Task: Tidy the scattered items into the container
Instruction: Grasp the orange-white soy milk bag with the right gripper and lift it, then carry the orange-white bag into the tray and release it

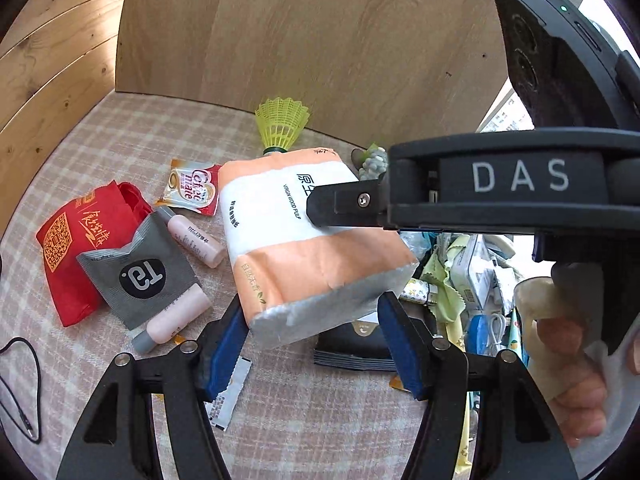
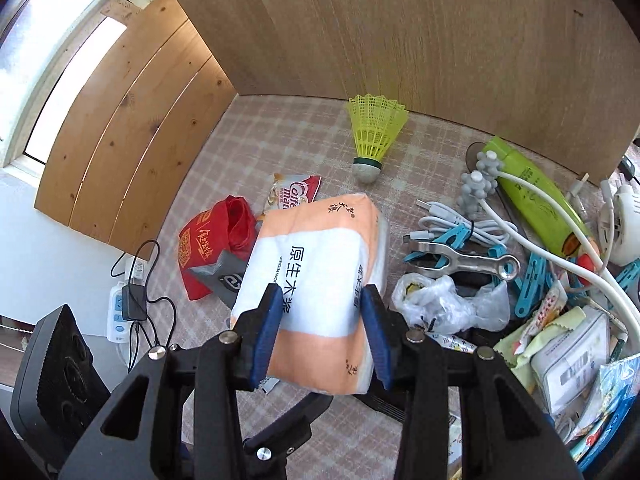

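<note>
An orange and white tissue pack (image 1: 304, 240) is held above the checked tabletop (image 1: 120, 152). My left gripper (image 1: 314, 330) has its blue pads on the pack's near end. My right gripper (image 2: 320, 334) grips the same tissue pack (image 2: 320, 272) across its width; one of its fingers (image 1: 344, 204) reaches in from the right in the left wrist view. Scattered items lie below: a red bag (image 1: 80, 240), a grey sachet (image 1: 140, 272), two pink bottles (image 1: 194, 236), a Coffee-mate sachet (image 1: 192, 190) and a yellow shuttlecock (image 1: 282, 128). No container shows.
A wooden panel (image 2: 400, 32) stands behind the table. To the right lies a heap of cables (image 2: 460, 228), blue clips (image 2: 532, 280), a metal clamp (image 2: 464, 260), a green tube (image 2: 532, 184) and plastic bags (image 2: 440, 300). A power strip (image 2: 120, 312) lies on the floor, left.
</note>
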Demonstrator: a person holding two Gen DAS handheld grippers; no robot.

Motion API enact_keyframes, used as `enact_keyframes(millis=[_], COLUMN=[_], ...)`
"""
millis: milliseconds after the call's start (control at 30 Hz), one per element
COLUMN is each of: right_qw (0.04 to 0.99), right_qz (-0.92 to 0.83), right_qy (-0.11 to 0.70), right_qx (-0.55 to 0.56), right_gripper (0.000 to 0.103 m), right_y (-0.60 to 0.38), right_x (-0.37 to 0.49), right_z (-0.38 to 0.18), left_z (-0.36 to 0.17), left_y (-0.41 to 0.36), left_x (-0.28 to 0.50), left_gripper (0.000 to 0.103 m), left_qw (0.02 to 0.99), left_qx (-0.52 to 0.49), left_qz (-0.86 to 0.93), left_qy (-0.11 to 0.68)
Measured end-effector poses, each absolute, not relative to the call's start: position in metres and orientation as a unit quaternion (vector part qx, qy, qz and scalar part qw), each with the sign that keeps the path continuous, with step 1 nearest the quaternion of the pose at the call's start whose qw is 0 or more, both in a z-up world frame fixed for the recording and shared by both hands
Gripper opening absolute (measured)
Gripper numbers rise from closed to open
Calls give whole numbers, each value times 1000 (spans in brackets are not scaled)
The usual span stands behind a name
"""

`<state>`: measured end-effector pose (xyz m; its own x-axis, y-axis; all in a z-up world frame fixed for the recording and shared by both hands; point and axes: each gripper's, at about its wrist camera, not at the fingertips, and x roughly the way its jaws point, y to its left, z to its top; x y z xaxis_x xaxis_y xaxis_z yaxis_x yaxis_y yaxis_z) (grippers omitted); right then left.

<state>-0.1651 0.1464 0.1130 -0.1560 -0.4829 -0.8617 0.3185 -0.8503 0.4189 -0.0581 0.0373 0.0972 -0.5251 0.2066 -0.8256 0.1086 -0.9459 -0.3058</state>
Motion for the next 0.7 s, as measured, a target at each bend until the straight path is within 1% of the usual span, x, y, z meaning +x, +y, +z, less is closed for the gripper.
enact_keyframes(millis=[133, 300, 500, 700], right_qw=[258, 230, 179, 113], right_qz=[-773, -797, -822, -838], right_qy=[-74, -91, -122, -171], right_qx=[575, 552, 526, 507], right_gripper=[40, 40, 40, 40], right_y=[169, 220, 297, 385], right_x=[-145, -110, -60, -7], right_z=[135, 158, 175, 183], left_z=[117, 135, 146, 155], left_y=[57, 102, 173, 264], left_x=[-40, -23, -10, 8], left_gripper=[62, 62, 62, 62], left_qw=[47, 89, 151, 226], left_qx=[-477, -471, -472, -472], left_qz=[866, 870, 865, 852], left_qy=[-141, -114, -80, -29])
